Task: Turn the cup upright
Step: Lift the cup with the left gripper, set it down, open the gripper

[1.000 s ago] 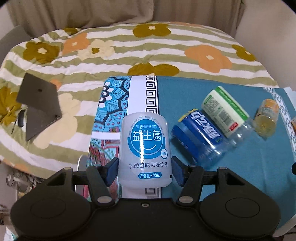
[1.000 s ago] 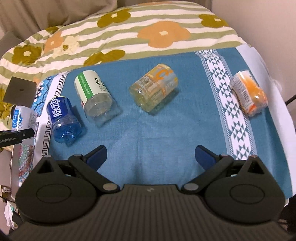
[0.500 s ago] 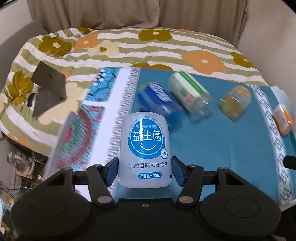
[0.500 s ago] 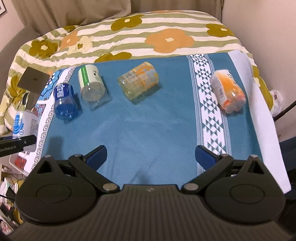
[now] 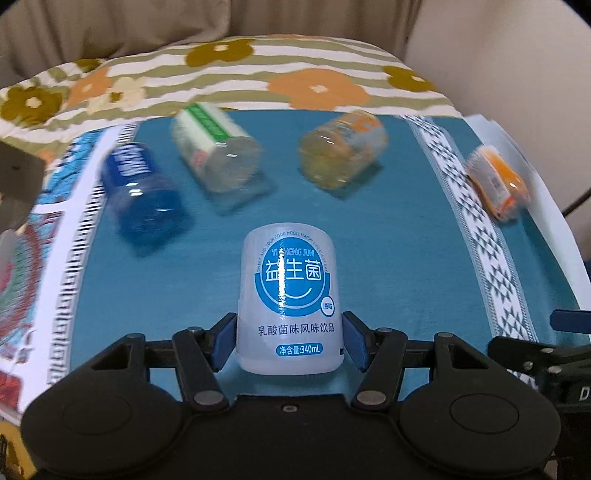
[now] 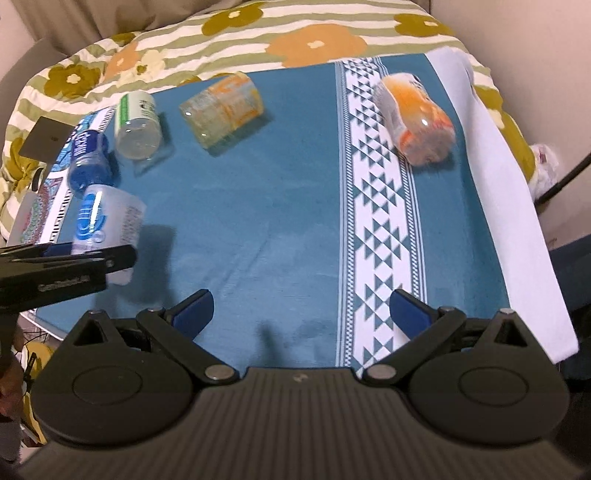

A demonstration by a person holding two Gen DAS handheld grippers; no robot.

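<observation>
A dark grey card [image 6: 47,138] lies at the far left on the flower-patterned bedspread [image 6: 317,35], just off the edge of the teal cloth [image 6: 266,206] that covers the bed.

The left gripper [image 5: 288,341] is closed on the white cup [image 5: 289,301], its blue pads pressed against both sides of the cup near the end closest to the camera. The cup carries a blue round label with Chinese print and "340mL". Its rounded end points away from the gripper, out over the teal cloth. In the right wrist view the same cup [image 6: 107,225] hangs at the left side of the cloth, tilted, with the left gripper's black fingers [image 6: 70,260] across its lower part; whether it touches the cloth cannot be told.

Beyond it four more cups lie on their sides in a row. First is a blue cup [image 5: 142,188] near the cloth's patterned left border. Just beside that is a clear cup with a green and white label [image 5: 216,153]. Then comes a yellowish cup with orange print [image 5: 343,147], and, well apart at the right past the white triangle band [image 5: 476,221], an orange cup [image 5: 496,182].

The right gripper [image 6: 300,308] is spread wide with nothing between its blue pads, low over the near edge of the cloth.
</observation>
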